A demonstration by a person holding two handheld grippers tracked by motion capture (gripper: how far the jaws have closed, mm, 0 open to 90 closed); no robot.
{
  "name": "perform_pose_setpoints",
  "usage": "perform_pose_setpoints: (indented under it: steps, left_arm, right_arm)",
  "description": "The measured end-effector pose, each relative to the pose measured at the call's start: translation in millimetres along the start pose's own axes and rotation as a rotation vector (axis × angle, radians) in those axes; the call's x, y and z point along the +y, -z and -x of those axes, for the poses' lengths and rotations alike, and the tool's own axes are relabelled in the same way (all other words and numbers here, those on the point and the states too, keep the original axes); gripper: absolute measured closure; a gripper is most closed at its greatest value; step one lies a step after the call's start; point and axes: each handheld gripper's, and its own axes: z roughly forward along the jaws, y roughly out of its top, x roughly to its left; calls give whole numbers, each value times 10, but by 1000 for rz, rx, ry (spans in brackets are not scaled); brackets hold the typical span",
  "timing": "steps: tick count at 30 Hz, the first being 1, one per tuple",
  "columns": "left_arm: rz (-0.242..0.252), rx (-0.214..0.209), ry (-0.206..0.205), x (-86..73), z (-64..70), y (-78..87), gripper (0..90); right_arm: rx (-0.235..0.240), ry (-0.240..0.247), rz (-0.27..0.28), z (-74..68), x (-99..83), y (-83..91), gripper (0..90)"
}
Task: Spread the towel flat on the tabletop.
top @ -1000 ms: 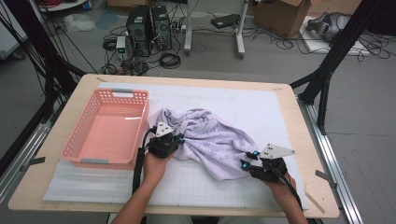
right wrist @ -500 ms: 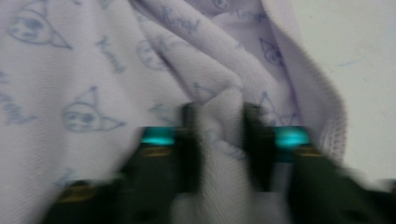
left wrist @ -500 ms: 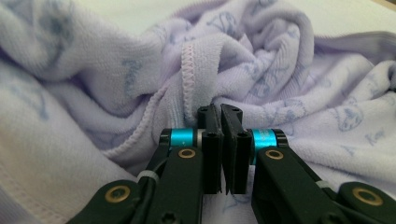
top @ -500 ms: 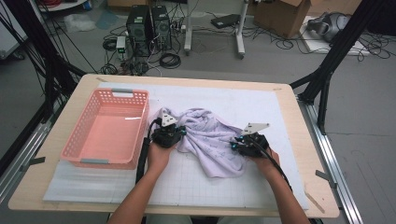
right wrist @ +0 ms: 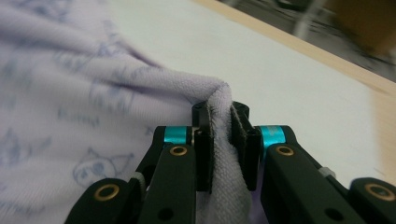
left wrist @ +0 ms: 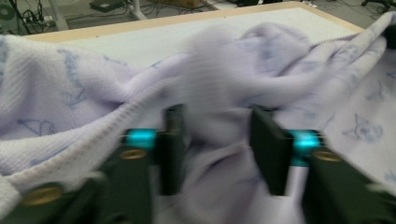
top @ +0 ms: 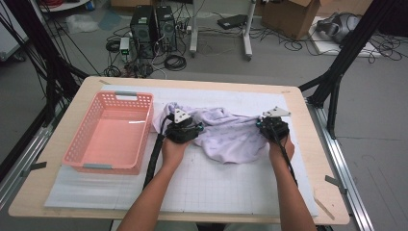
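A lavender printed cloth point(top: 230, 135) lies bunched on the white grid mat point(top: 216, 185) and is stretched between both grippers. My left gripper point(top: 188, 129) sits at the cloth's left end. In the left gripper view its jaws point(left wrist: 217, 140) stand apart, open, with a blurred fold of cloth point(left wrist: 70, 93) bulging between them. My right gripper point(top: 270, 126) holds the cloth's right end. In the right gripper view the right gripper point(right wrist: 220, 116) is shut on a pinched ridge of the cloth point(right wrist: 70, 70), lifted just off the mat.
A pink plastic basket point(top: 79, 151) stands empty on the left of the wooden table point(top: 43, 185), close to my left gripper. Black cables trail from both grippers along the forearms. Computers, cables and boxes sit on the floor beyond the far edge.
My right gripper has travelled from the near right of the mat away from me, dragging the cloth's right end out. The left gripper has shifted slightly farther away; the cloth is now spread wider.
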Motion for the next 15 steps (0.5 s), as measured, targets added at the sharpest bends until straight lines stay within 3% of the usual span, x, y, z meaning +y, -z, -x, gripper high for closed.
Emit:
perform_pose_setpoints:
  steps: [2, 4, 6, 9, 11, 15]
  left_arm:
    - [7, -16, 1, 5, 4, 57, 442]
    - [-2, -50, -12, 20, 23, 113, 403]
    - [-4, -80, -48, 40, 81, 164, 405]
    - [-4, -147, -82, 69, 193, 240, 435]
    - [1, -202, -102, 39, 279, 281, 504]
    - [-77, -265, -129, -108, 393, 245, 561]
  right_arm:
    - [-26, -65, -23, 106, -51, -25, 785]
    - [10, -115, -37, 177, -96, -22, 704]
    - [25, -128, 5, 203, -125, 48, 618]
    - [42, -140, 66, 262, -143, 223, 587]
    - [64, -156, 106, 309, -167, 376, 581]
    - [99, -119, 166, 287, -277, 673, 581]
